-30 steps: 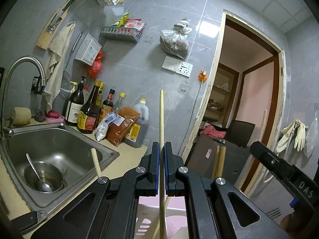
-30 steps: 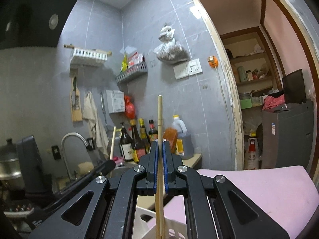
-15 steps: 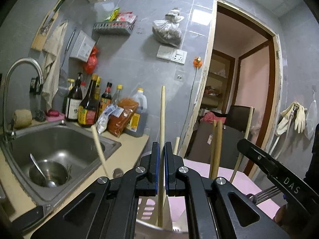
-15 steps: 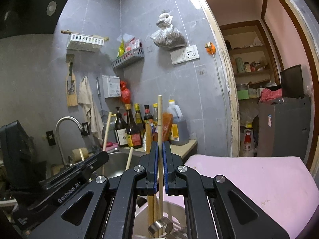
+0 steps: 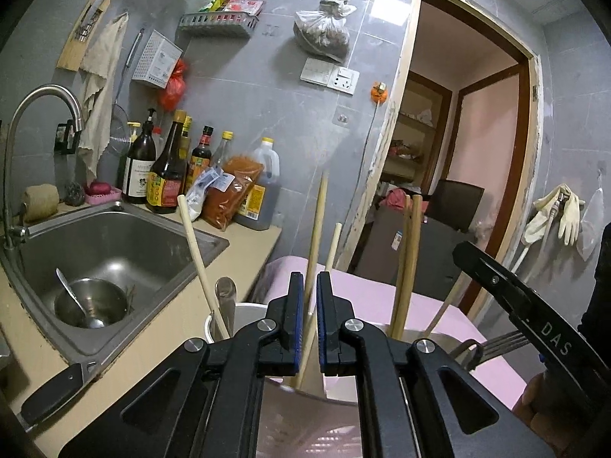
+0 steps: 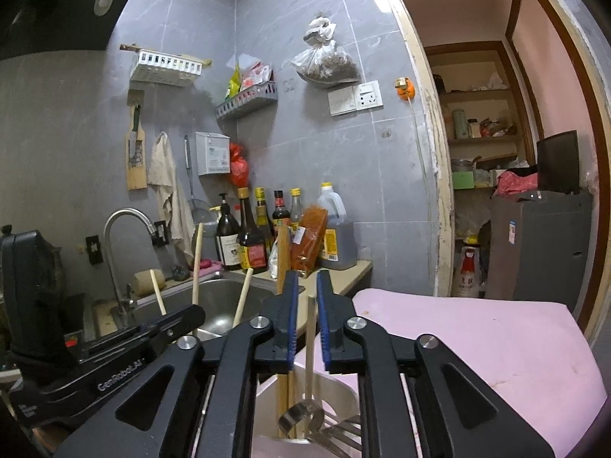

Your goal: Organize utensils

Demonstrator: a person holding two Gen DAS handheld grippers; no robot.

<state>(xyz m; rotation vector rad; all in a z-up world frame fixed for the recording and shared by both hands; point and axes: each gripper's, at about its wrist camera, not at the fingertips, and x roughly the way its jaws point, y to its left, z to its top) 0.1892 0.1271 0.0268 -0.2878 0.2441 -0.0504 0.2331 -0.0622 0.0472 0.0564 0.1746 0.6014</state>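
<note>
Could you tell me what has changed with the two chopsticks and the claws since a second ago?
Both claws are opening and have let go. The left claw freed its chopstick, which now leans loose; the right claw freed its chopstick, which slid down into the white holder. The sink and bottles are unchanged.
</note>
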